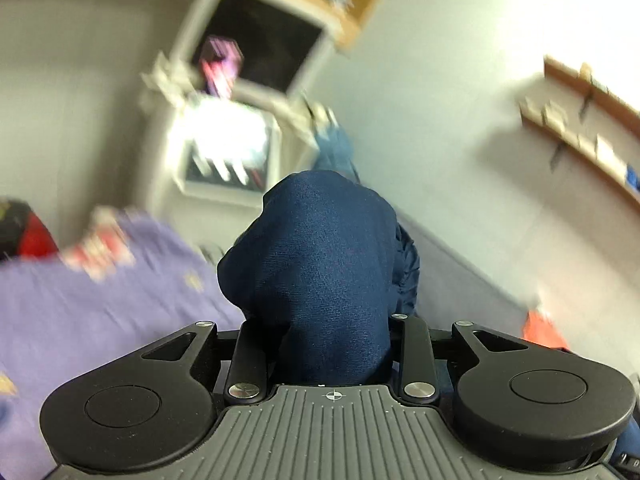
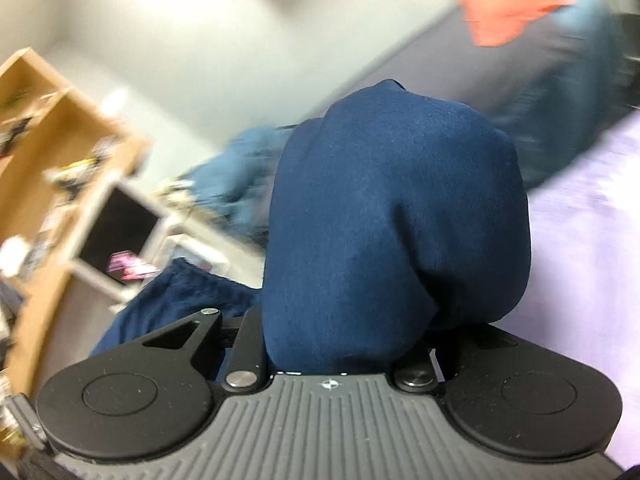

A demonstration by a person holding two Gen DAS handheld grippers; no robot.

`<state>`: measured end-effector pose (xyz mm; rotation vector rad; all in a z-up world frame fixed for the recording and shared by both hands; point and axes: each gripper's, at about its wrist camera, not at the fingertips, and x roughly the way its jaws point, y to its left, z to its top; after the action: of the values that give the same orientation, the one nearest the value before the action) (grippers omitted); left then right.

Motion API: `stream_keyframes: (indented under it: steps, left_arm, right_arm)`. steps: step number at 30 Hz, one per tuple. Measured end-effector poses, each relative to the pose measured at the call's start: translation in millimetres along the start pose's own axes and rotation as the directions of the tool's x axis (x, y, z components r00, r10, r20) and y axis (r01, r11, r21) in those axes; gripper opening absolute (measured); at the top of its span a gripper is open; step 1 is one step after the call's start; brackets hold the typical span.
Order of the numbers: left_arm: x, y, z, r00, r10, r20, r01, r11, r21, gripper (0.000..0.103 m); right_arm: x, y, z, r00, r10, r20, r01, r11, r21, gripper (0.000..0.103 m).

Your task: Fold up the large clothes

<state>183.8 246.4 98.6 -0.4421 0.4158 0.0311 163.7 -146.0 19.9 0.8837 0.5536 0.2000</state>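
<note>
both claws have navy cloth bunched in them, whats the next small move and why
Probably draw the two claws apart to pull the navy garment taut. In each wrist view the cloth mounds up over the fingers, hiding them, so the left claw and right claw each hold a wad, not a flat edge. The purple bed lies below to lay it on once spread.
</note>
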Motion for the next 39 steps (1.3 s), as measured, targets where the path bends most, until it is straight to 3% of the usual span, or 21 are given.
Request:
stream_keyframes:
  steps: [3, 5, 9, 11, 12, 14, 16, 17, 18, 19, 21, 26, 29, 30, 34, 39]
  left_arm:
    - [-47, 40, 37, 0.99, 0.069, 0.121, -0.067, 0.998, -0.021, 0.075]
    - [-74, 74, 50, 0.977, 0.144, 0.157, -0.136, 0.989, -0.058, 0.075]
    - [-109, 140, 29, 0.936, 0.311, 0.162, -0.289, 0.946, -0.145, 0.076]
    - [-116, 174, 2, 0.917, 0.388, 0.092, -0.36, 0.906, -0.223, 0.077]
    - [-116, 193, -18, 0.9, 0.434, 0.036, -0.41, 0.872, -0.266, 0.077]
    - [-106, 227, -61, 0.86, 0.499, -0.108, -0.506, 0.805, -0.309, 0.077]
    - [-95, 261, -104, 0.824, 0.491, -0.282, -0.566, 0.725, -0.393, 0.079]
    - [-96, 275, -127, 0.817, 0.481, -0.318, -0.577, 0.685, -0.444, 0.079]
    - [-99, 286, -140, 0.818, 0.478, -0.32, -0.575, 0.662, -0.48, 0.081]
    - [-103, 290, -148, 0.824, 0.473, -0.314, -0.567, 0.657, -0.497, 0.083]
    - [-105, 293, -149, 0.84, 0.455, -0.296, -0.542, 0.676, -0.499, 0.092]
    - [-110, 310, -155, 0.853, 0.426, -0.302, -0.521, 0.662, -0.539, 0.103]
    - [-109, 322, -163, 0.854, 0.407, -0.323, -0.519, 0.655, -0.548, 0.103]
    - [-111, 329, -166, 0.858, 0.394, -0.329, -0.513, 0.651, -0.559, 0.103]
    - [-120, 345, -171, 0.892, 0.316, -0.322, -0.451, 0.655, -0.606, 0.103]
    - [-141, 355, -166, 0.912, 0.247, -0.327, -0.406, 0.654, -0.638, 0.103]
  right_arm:
    - [38, 39, 8, 0.99, 0.132, -0.042, -0.133, 0.991, -0.029, 0.024]
    - [63, 61, -1, 0.978, 0.192, -0.084, -0.194, 0.981, -0.018, 0.024]
    - [117, 81, -35, 0.941, 0.259, -0.217, -0.267, 0.964, -0.006, 0.025]
    - [146, 74, -60, 0.923, 0.225, -0.312, -0.221, 0.974, 0.05, 0.026]
    - [164, 67, -75, 0.906, 0.203, -0.372, -0.192, 0.979, 0.066, 0.027]
    - [195, 54, -112, 0.873, 0.078, -0.481, -0.087, 0.996, 0.002, 0.028]
    - [216, 39, -146, 0.832, -0.089, -0.548, 0.027, 0.992, -0.122, 0.031]
    - [217, 28, -161, 0.821, -0.156, -0.55, 0.083, 0.984, -0.155, 0.031]
    - [214, 14, -167, 0.823, -0.174, -0.541, 0.116, 0.983, -0.14, 0.032]
    - [211, 2, -169, 0.826, -0.169, -0.538, 0.138, 0.986, -0.096, 0.033]
    - [207, -16, -164, 0.822, -0.157, -0.548, 0.171, 0.985, -0.025, 0.036]
    - [205, -13, -161, 0.819, -0.155, -0.553, 0.174, 0.985, -0.019, 0.038]
    - [208, -21, -165, 0.817, -0.167, -0.552, 0.226, 0.973, 0.04, 0.046]
    - [208, -28, -166, 0.81, -0.179, -0.559, 0.261, 0.963, 0.07, 0.056]
    - [204, -40, -169, 0.791, -0.187, -0.583, 0.295, 0.951, 0.095, 0.071]
    - [192, -35, -162, 0.786, -0.198, -0.586, 0.273, 0.961, 0.042, 0.072]
